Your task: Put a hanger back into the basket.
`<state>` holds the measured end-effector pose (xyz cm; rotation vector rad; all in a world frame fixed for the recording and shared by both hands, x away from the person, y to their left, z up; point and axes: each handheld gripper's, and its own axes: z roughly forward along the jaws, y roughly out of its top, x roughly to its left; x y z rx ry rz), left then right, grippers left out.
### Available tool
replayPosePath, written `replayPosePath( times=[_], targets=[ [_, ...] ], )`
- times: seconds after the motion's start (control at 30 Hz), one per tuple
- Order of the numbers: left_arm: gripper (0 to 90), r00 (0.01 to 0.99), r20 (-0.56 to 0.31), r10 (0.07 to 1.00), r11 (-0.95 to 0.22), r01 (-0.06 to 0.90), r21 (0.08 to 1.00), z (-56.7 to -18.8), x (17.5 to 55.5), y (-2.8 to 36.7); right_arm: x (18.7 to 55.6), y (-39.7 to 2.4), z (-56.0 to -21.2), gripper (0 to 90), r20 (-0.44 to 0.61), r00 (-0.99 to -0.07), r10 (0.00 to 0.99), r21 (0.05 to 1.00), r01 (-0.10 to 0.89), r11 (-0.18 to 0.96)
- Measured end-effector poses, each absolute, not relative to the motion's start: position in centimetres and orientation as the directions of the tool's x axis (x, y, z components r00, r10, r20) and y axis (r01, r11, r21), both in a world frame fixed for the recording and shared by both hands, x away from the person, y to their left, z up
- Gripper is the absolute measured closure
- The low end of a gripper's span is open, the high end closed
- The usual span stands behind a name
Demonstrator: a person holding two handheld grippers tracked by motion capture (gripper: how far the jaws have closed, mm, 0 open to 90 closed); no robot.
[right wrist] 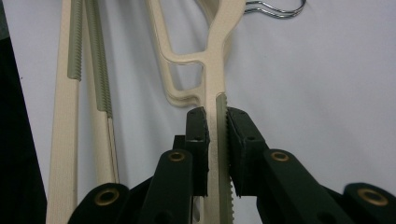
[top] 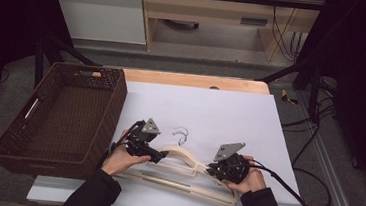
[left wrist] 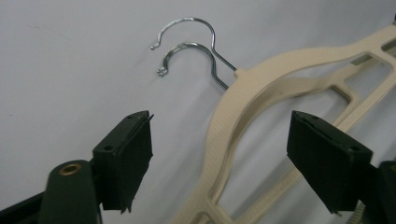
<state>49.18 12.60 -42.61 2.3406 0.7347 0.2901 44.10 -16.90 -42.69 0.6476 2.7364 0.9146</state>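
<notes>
Two cream plastic clothes hangers with wire hooks lie stacked on the white sheet covering the worktop, just right of the dark woven wicker basket. The right hand-held gripper pinches a hanger shoulder. The left hand-held gripper gapes wide, straddling the other shoulder without touching.

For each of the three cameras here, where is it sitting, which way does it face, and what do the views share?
High view: above the person's side, facing forward and down on the table, basket, both forearms and tools.
Left gripper view: rides the left tool, looking between its open jaws at the cream hangers and two wire hooks.
Right gripper view: rides the right tool, jaws clamped on a hanger arm.
Shared: the hangers and hooks appear in all three.
</notes>
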Motion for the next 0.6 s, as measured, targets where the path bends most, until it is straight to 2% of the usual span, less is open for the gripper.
replayPosePath(
  times=[0.03, 0.27, 0.53, 0.6],
  targets=[
    [26.7, 0.82, 0.016, 0.572, -0.635, 0.43, 0.642, -42.8, 49.3, 12.5, 44.1, -16.9, -42.7, 79.2, -0.034, -0.889, 0.457, 0.609, 0.344, 0.715],
    [36.6, 0.849, 0.019, 0.528, -0.684, 0.412, 0.603, -44.4, 50.1, 11.5, 44.0, -16.8, -42.6, 79.3, -0.057, -0.889, 0.454, 0.615, 0.327, 0.717],
    [48.8, 0.854, 0.012, 0.52, -0.698, 0.417, 0.582, -45.1, 50.7, 11.2, 43.8, -16.8, -42.3, 79.2, -0.067, -0.89, 0.451, 0.622, 0.316, 0.717],
    [57.4, 0.853, 0.01, 0.521, -0.701, 0.421, 0.576, -45.2, 50.8, 11.2, 43.8, -16.8, -42.2, 79.2, -0.069, -0.891, 0.448, 0.623, 0.313, 0.718]
  ],
)
